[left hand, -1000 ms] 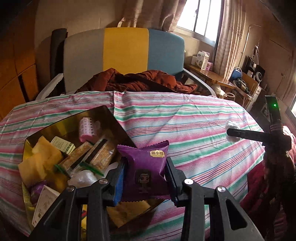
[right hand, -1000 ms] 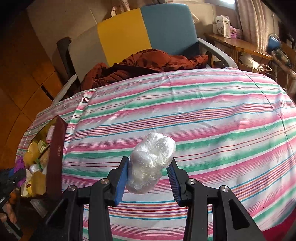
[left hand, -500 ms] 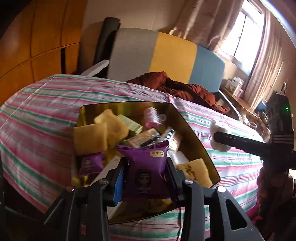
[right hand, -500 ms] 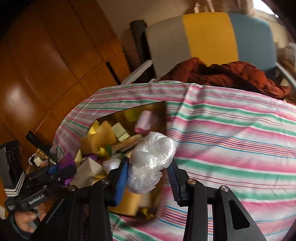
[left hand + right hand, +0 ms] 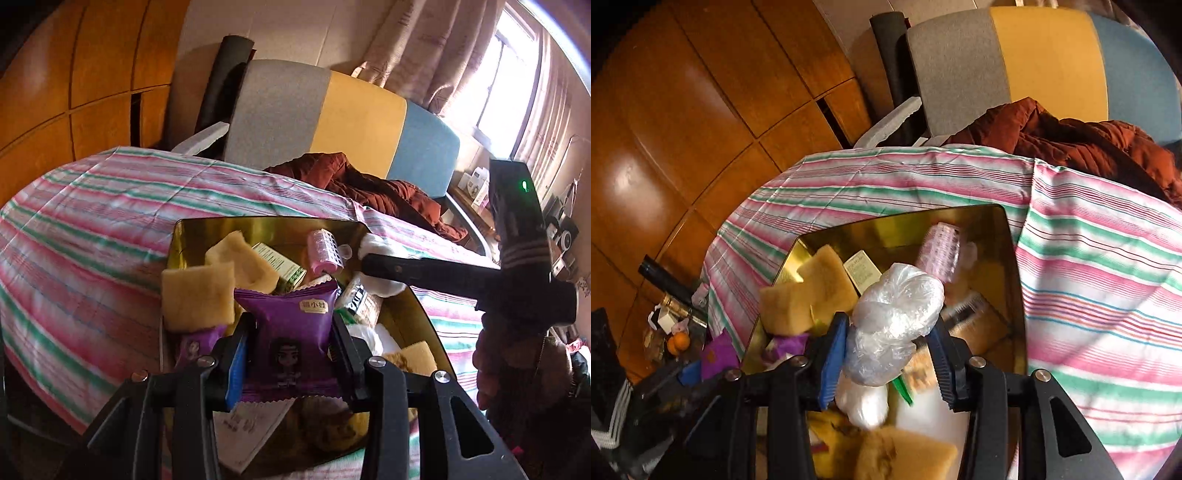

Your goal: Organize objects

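Observation:
My left gripper (image 5: 291, 350) is shut on a purple snack packet (image 5: 291, 332) and holds it over the near end of a gold tin box (image 5: 258, 225). My right gripper (image 5: 888, 343) is shut on a crumpled clear plastic bag (image 5: 897, 314) and holds it above the same gold box (image 5: 897, 229). The box holds yellow sponges (image 5: 199, 299), a pink hair roller (image 5: 325, 251), a small carton (image 5: 280, 262) and other packets. The right gripper also shows in the left wrist view (image 5: 373, 262), over the box's right side.
The box sits on a table under a pink, green and white striped cloth (image 5: 92, 221). A grey, yellow and blue chair (image 5: 351, 118) with a rust-brown garment (image 5: 369, 184) stands behind. Wood panelling (image 5: 683, 110) is to the left. A low shelf with small items (image 5: 672, 328) is at lower left.
Both grippers have swung left toward the gold box. The right gripper carried the plastic bag from over the bare cloth to above the box. Both grips are unchanged.

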A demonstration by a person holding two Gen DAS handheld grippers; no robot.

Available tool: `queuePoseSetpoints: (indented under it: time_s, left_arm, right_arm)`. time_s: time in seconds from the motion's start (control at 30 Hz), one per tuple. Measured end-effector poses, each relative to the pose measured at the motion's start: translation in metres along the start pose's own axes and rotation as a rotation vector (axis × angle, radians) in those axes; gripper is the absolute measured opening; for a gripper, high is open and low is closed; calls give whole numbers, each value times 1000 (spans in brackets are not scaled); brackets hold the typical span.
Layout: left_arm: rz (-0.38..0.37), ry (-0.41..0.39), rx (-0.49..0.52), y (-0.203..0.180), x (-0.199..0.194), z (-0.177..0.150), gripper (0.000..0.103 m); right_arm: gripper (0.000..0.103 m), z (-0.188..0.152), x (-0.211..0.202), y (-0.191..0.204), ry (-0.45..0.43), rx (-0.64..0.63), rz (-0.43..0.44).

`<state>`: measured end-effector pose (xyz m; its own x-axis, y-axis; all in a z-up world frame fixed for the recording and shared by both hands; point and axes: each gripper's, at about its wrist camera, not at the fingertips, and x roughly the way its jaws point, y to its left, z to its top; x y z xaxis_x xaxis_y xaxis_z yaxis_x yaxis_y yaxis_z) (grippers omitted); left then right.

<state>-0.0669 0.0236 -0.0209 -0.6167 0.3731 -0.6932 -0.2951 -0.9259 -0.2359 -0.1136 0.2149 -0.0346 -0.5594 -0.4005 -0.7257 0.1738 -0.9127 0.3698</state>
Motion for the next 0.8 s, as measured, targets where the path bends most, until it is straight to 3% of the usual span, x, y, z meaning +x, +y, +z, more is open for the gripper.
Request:
queuePoseSetpoints:
  time_s: [0.07, 0.23, 0.6, 0.8]
  left_arm:
    - [-4, 11, 2, -2, 9, 4, 41]
    - [17, 34, -1, -6, 29, 10, 48]
    - [67, 52, -2, -7, 29, 1, 50]
    - [120, 34, -19, -6, 14, -4, 58]
  right_arm:
    - [46, 6, 6, 0, -6, 14, -1]
    - [60, 12, 13, 2, -15, 23, -2]
    - [63, -3, 9, -5, -7, 34, -48]
    - [68, -17, -1, -3, -26, 16, -103]
